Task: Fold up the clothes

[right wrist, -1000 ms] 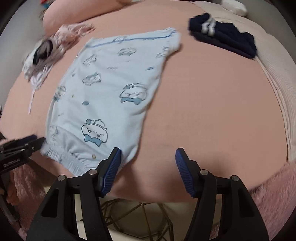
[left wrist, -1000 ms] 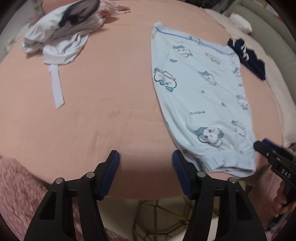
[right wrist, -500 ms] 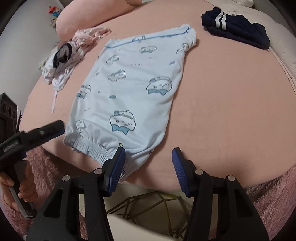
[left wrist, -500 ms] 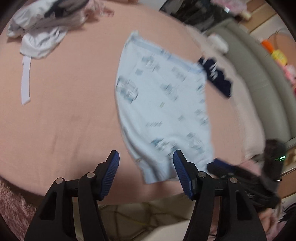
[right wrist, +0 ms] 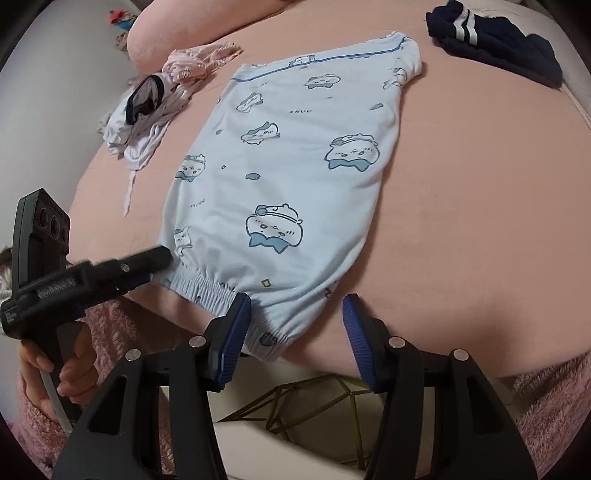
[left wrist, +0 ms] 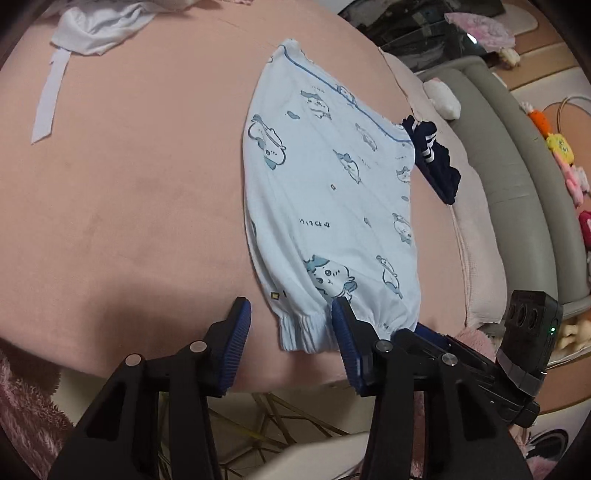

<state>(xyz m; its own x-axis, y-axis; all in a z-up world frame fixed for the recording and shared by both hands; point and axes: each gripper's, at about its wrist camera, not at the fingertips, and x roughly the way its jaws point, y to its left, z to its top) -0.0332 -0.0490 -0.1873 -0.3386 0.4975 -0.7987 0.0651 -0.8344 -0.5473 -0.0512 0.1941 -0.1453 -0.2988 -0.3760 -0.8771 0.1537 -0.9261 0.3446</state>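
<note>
Light blue pyjama bottoms with cartoon prints lie flat on the pink bed. Their elastic band hangs at the near edge. My left gripper straddles the band's left corner. Its jaws are closing, and the pads do not visibly press the cloth. Seen from the right wrist, the left gripper touches that corner side-on. My right gripper stands open around the band's right corner, its left pad against the cloth. From the left wrist, the right gripper reaches in from the lower right.
A heap of white clothes and a pink garment lie at the far left. A navy garment sits at the far right. A grey padded rim borders the bed. A fluffy pink blanket hangs below the front edge.
My left gripper swung right from bare bed onto the band's left corner and its jaws narrowed. My right gripper moved in closer over the band's right corner.
</note>
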